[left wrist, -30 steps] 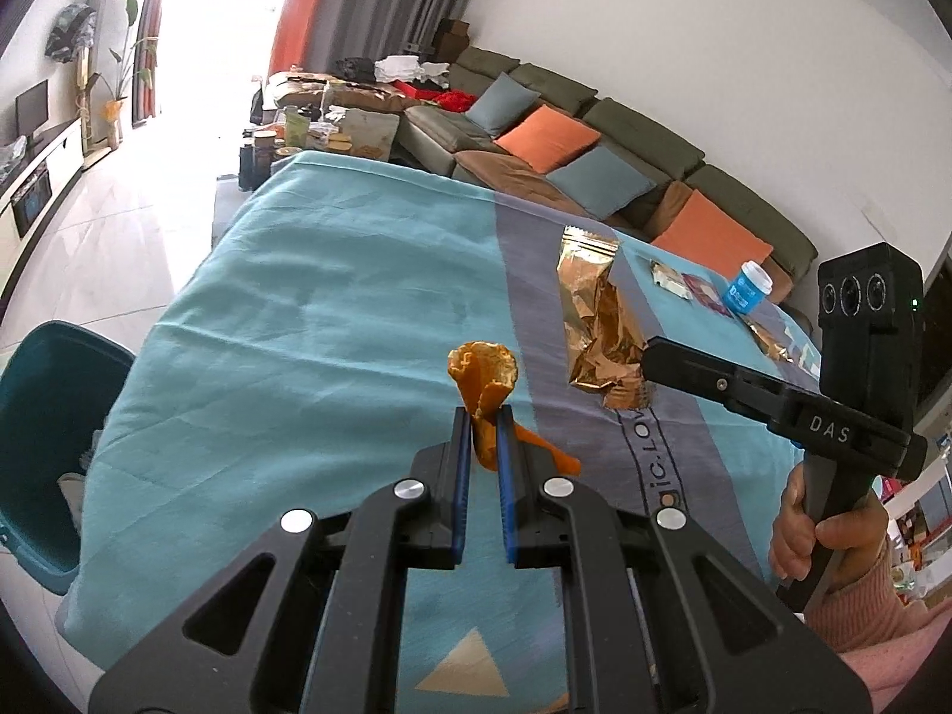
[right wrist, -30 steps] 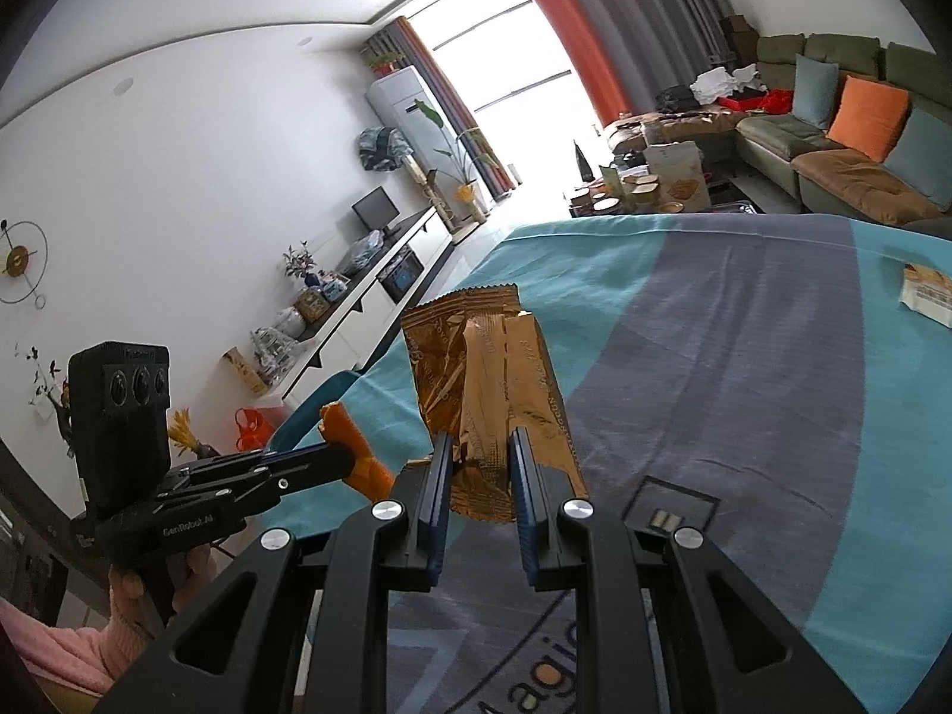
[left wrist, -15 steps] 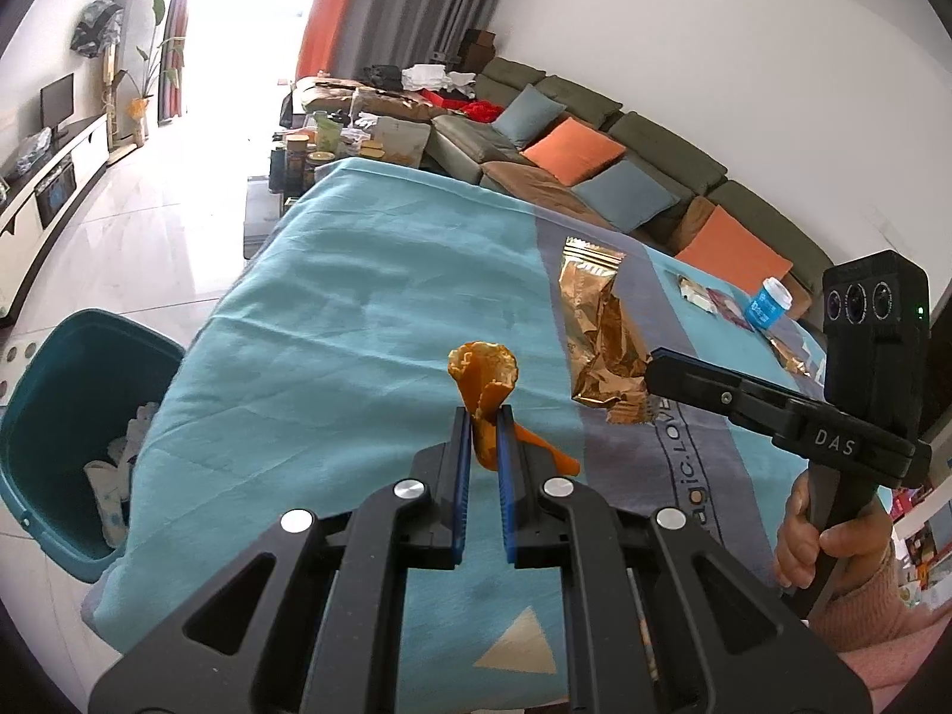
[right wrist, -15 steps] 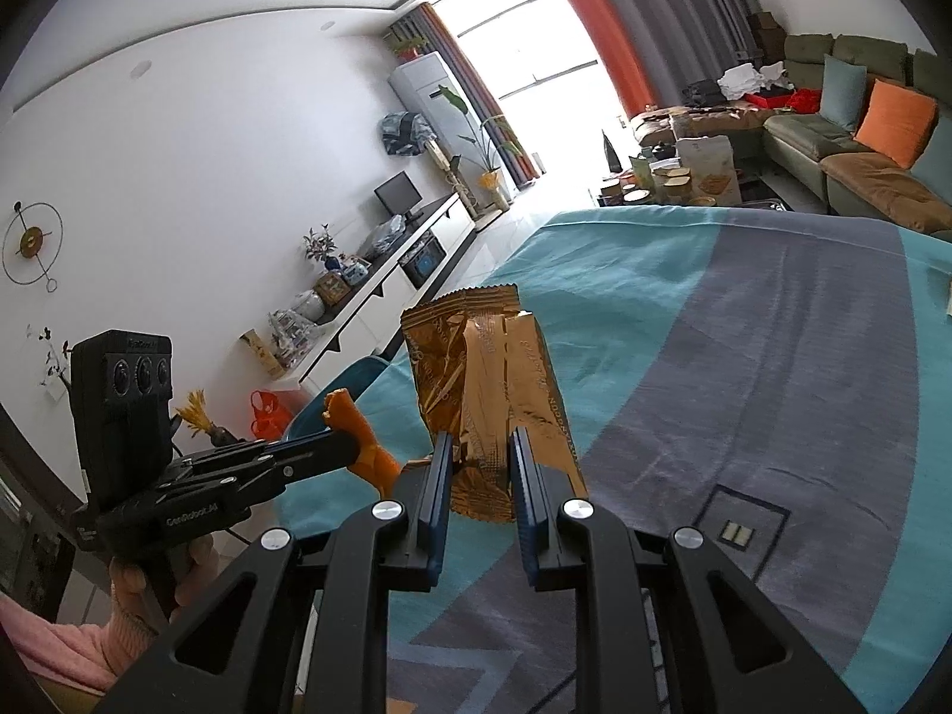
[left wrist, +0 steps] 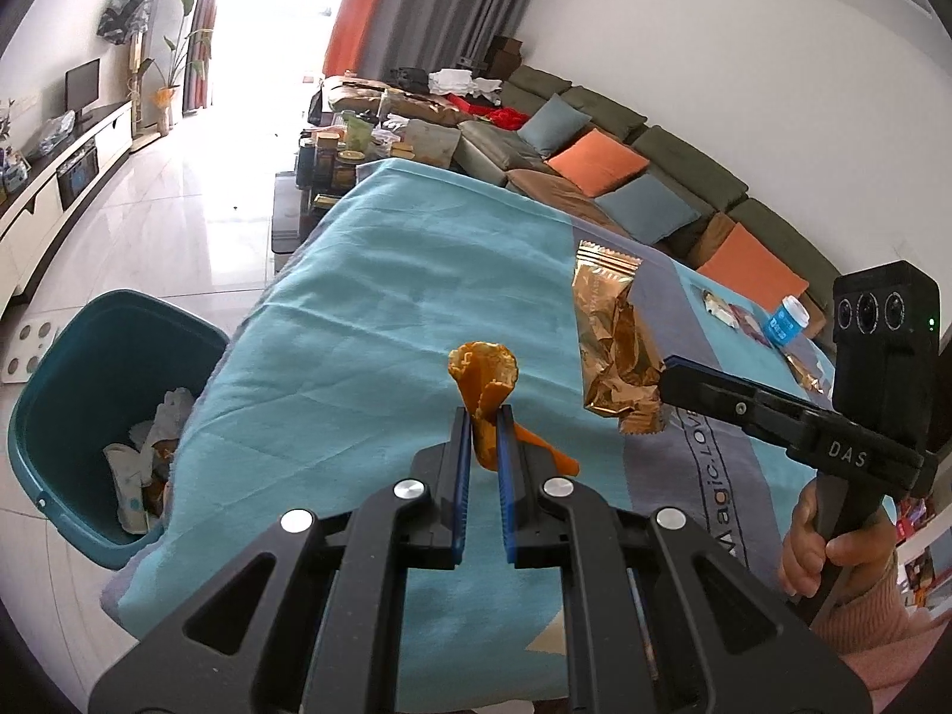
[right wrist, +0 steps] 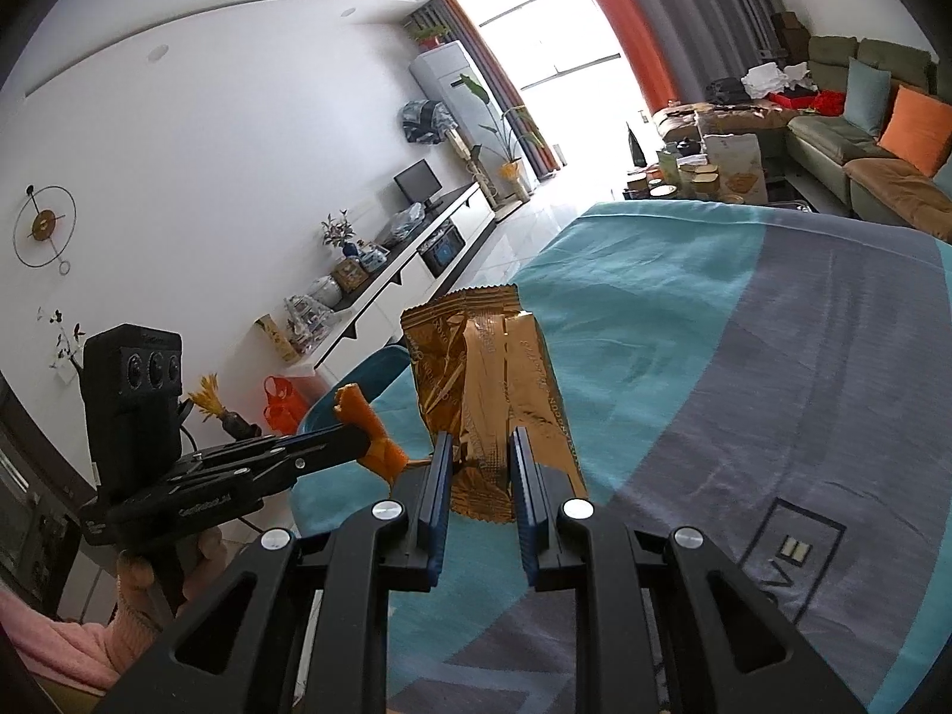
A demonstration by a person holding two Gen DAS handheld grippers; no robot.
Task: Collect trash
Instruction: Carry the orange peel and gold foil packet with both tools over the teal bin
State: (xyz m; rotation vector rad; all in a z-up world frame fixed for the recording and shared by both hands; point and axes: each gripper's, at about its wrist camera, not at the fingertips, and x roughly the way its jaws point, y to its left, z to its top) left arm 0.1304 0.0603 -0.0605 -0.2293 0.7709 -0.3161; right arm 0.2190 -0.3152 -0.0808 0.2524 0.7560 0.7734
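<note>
My left gripper (left wrist: 482, 416) is shut on a curled orange peel (left wrist: 485, 378) and holds it above the teal-and-grey tablecloth (left wrist: 369, 321). My right gripper (right wrist: 479, 446) is shut on a crinkled gold snack wrapper (right wrist: 488, 369), held upright above the cloth. The wrapper also shows in the left wrist view (left wrist: 616, 345), to the right of the peel. The peel also shows in the right wrist view (right wrist: 366, 428). A teal bin (left wrist: 89, 381) with paper trash inside stands on the floor at the table's left edge.
A blue-and-white cup (left wrist: 786, 321) and several small wrappers (left wrist: 723, 309) lie at the table's far right. A sofa with orange and blue cushions (left wrist: 601, 160) runs behind. A TV cabinet (right wrist: 410, 262) lines the wall left of the bin.
Both grippers have moved left toward the table's edge with their loads. The teal bin has come further into the left wrist view.
</note>
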